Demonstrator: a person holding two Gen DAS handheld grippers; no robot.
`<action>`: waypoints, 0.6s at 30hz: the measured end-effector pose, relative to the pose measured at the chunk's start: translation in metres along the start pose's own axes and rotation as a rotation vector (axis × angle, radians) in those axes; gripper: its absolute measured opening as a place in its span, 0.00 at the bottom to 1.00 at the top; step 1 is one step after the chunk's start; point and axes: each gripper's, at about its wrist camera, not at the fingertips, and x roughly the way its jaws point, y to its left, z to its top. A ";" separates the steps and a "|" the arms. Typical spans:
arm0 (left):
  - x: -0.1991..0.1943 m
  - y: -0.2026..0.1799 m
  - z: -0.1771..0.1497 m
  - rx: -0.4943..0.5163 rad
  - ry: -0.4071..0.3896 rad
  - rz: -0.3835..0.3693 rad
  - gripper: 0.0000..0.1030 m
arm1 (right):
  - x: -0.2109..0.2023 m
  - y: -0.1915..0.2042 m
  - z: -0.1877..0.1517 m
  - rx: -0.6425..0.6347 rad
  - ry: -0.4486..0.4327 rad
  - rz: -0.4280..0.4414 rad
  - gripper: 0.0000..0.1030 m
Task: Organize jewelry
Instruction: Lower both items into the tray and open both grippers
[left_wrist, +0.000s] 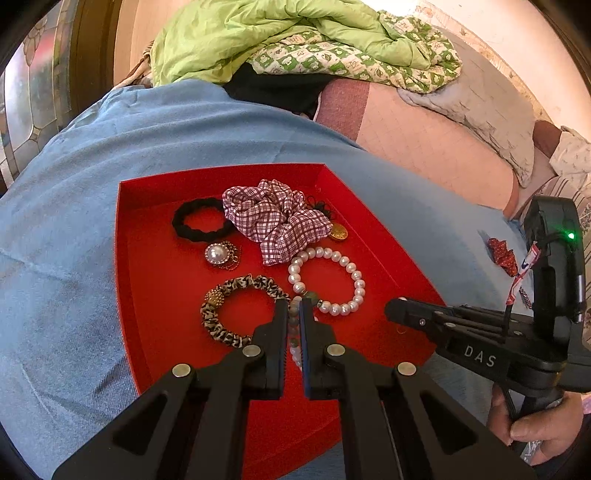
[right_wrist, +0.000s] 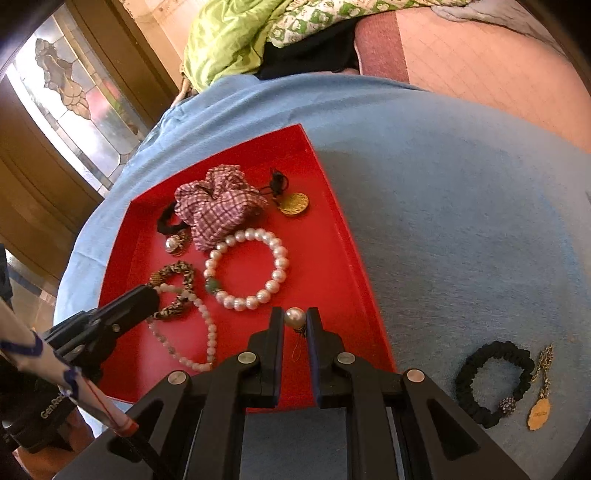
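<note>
A red tray (left_wrist: 147, 229) (right_wrist: 340, 236) lies on a blue cloth. In it are a checked scrunchie (left_wrist: 275, 218) (right_wrist: 218, 210), a black hair tie (left_wrist: 201, 219), a pearl brooch (left_wrist: 218, 254), a leopard scrunchie (left_wrist: 229, 314), a large pearl bracelet (left_wrist: 332, 280) (right_wrist: 245, 269) and a gold medallion (right_wrist: 293, 203). My left gripper (left_wrist: 294, 302) is shut on a small-bead bracelet (right_wrist: 199, 332) over the tray. My right gripper (right_wrist: 294, 314) is shut on a pearl earring (right_wrist: 294, 317) above the tray's near edge.
A black scrunchie (right_wrist: 491, 380) and a gold chain with a tag (right_wrist: 541, 391) lie on the blue cloth (right_wrist: 461, 221) right of the tray. A small red patterned item (left_wrist: 502, 254) lies on the cloth. A green quilt (left_wrist: 295, 40) is heaped behind.
</note>
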 end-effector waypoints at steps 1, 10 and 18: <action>0.000 0.000 0.000 0.000 0.001 -0.001 0.05 | 0.000 -0.001 0.000 0.002 0.000 -0.001 0.13; -0.001 0.001 0.000 0.002 0.000 0.005 0.05 | 0.001 0.000 0.001 0.010 0.002 -0.001 0.13; -0.002 0.000 0.000 0.001 -0.003 0.006 0.05 | -0.001 -0.001 0.002 0.014 0.002 0.007 0.16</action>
